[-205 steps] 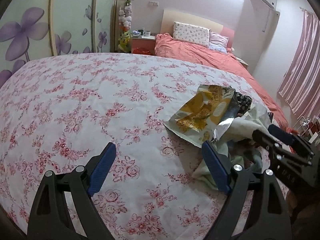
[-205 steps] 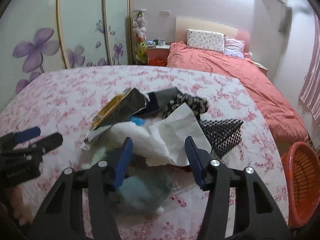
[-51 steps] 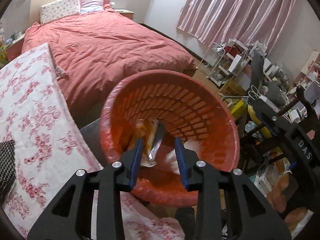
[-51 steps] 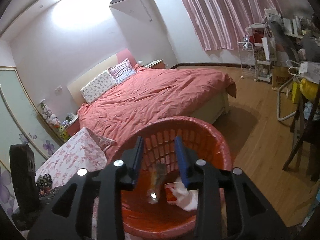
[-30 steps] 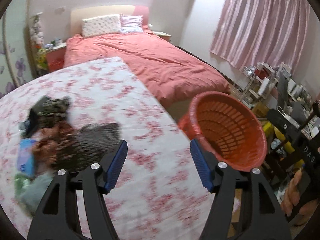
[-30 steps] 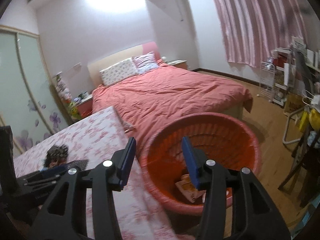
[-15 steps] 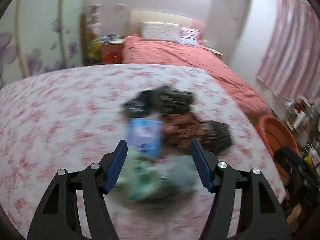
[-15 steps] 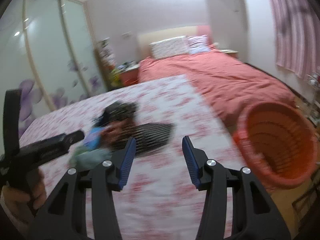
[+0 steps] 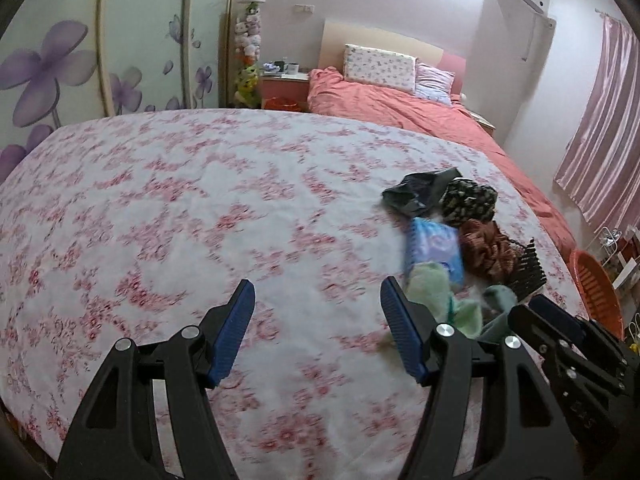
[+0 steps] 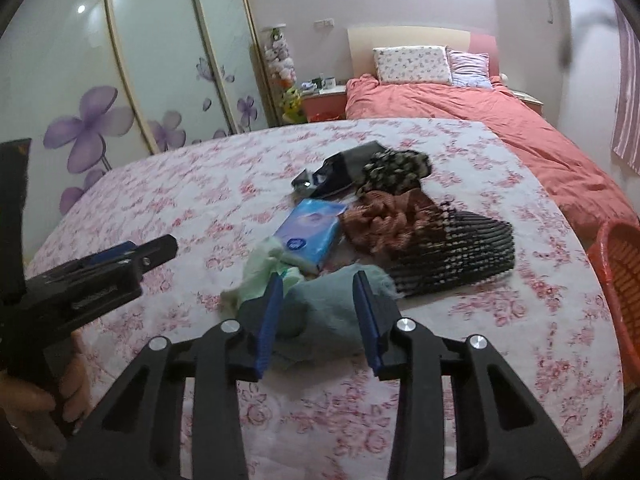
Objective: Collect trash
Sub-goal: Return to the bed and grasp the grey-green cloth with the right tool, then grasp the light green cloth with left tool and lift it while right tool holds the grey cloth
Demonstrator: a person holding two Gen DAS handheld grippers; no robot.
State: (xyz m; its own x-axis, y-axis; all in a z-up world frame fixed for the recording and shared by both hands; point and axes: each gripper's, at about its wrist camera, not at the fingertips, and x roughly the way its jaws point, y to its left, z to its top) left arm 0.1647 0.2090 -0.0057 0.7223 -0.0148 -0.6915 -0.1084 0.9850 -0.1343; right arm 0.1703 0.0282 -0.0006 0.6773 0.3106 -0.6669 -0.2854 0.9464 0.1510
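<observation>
A pile lies on the floral sheet point(image 9: 200, 208): a blue tissue pack point(image 10: 310, 232), a dark wrapper point(image 10: 332, 176), a pale green cloth point(image 10: 260, 270), brown cloth point(image 10: 384, 220) and a grey-teal cloth point(image 10: 328, 308). My right gripper point(image 10: 318, 288) hovers at the pile's near edge. Its jaws are closing, with the grey-teal cloth showing between them and the pads not pressing on it. My left gripper point(image 9: 316, 300) stands open over bare sheet left of the pile, the tissue pack point(image 9: 434, 250) just beyond its right finger.
An orange basket point(image 10: 616, 280) stands on the floor past the sheet's right edge. A black patterned cloth point(image 10: 400, 170) and a black mesh piece point(image 10: 460, 252) lie in the pile. A red bed point(image 9: 400, 108), a nightstand and a flowered wardrobe are behind. A hand point(image 10: 40, 396) holds the left gripper.
Both views have swung from the orange basket back to the pile on the sheet. The right jaws have narrowed. The left gripper has slid left of the pile, jaws unchanged.
</observation>
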